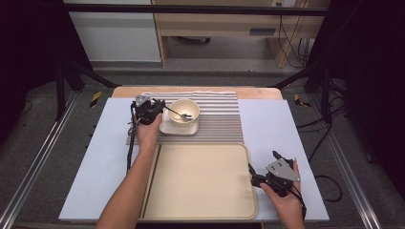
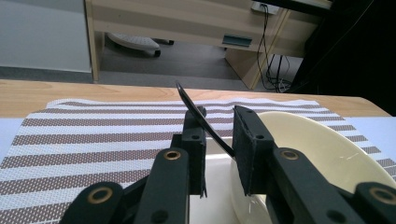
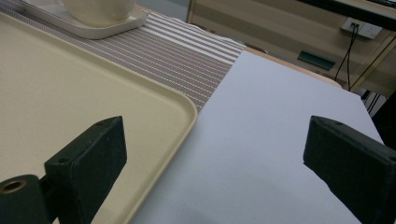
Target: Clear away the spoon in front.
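A cream bowl (image 1: 184, 110) stands on a small square plate (image 1: 179, 128) on the striped placemat (image 1: 217, 117). A spoon (image 1: 179, 113) rests in the bowl, its handle sticking out to the left. My left gripper (image 1: 160, 107) sits at that handle. In the left gripper view the thin dark spoon handle (image 2: 196, 109) slants through the gap of the left gripper (image 2: 219, 121), beside the bowl (image 2: 317, 149); a gap shows between the pads, so it is open. My right gripper (image 1: 261, 163) stands wide open at the right edge of the tray (image 1: 200, 181), holding nothing (image 3: 212, 140).
The large cream tray (image 3: 93, 84) lies at the front centre with nothing on it. A pale blue table cover (image 1: 272, 124) lies under everything, with bare room to the right (image 3: 280, 116) and left. Black frame posts (image 1: 59, 86) flank the table.
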### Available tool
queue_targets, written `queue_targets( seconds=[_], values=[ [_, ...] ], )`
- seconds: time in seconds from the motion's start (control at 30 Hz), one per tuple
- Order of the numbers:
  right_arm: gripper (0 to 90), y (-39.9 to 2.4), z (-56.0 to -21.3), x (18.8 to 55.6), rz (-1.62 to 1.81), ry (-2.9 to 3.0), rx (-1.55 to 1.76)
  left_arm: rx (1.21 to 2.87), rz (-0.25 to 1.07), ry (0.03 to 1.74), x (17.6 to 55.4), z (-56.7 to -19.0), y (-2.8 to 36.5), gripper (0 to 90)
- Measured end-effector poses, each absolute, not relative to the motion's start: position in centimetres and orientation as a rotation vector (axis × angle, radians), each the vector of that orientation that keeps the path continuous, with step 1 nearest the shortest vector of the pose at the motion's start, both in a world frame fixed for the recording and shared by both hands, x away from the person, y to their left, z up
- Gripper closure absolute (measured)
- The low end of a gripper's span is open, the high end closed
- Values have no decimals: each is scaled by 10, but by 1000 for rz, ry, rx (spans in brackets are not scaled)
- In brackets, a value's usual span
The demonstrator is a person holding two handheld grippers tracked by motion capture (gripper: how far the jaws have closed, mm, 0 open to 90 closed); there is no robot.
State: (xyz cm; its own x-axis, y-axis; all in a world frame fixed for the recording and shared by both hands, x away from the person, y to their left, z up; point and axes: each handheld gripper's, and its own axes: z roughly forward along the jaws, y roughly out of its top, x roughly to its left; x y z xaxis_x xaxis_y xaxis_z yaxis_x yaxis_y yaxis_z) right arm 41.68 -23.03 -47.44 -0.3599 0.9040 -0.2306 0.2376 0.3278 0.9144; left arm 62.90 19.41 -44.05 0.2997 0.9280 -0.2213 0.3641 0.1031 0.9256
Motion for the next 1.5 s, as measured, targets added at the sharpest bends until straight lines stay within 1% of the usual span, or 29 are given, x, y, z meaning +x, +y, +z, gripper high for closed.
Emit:
queue_targets(
  seconds=[0.47, 0.7, 1.03, 1.23, 1.5],
  values=[
    [63, -229, -475, 417, 1058, 1802, 1014, 1453, 658, 1183, 620, -430, 189, 812],
    [63, -229, -475, 418, 1053, 1804, 1010, 1379, 657, 1120, 611, -417, 185, 892],
    [63, -230, -475, 418, 1050, 1803, 1012, 1372, 691, 1064, 599, -400, 187, 894],
    [62, -229, -474, 418, 1054, 1796, 1001, 1402, 732, 1030, 590, -389, 187, 893],
    [64, -230, -474, 418, 1053, 1799, 995, 1430, 720, 1000, 577, -377, 187, 893]
  ],
)
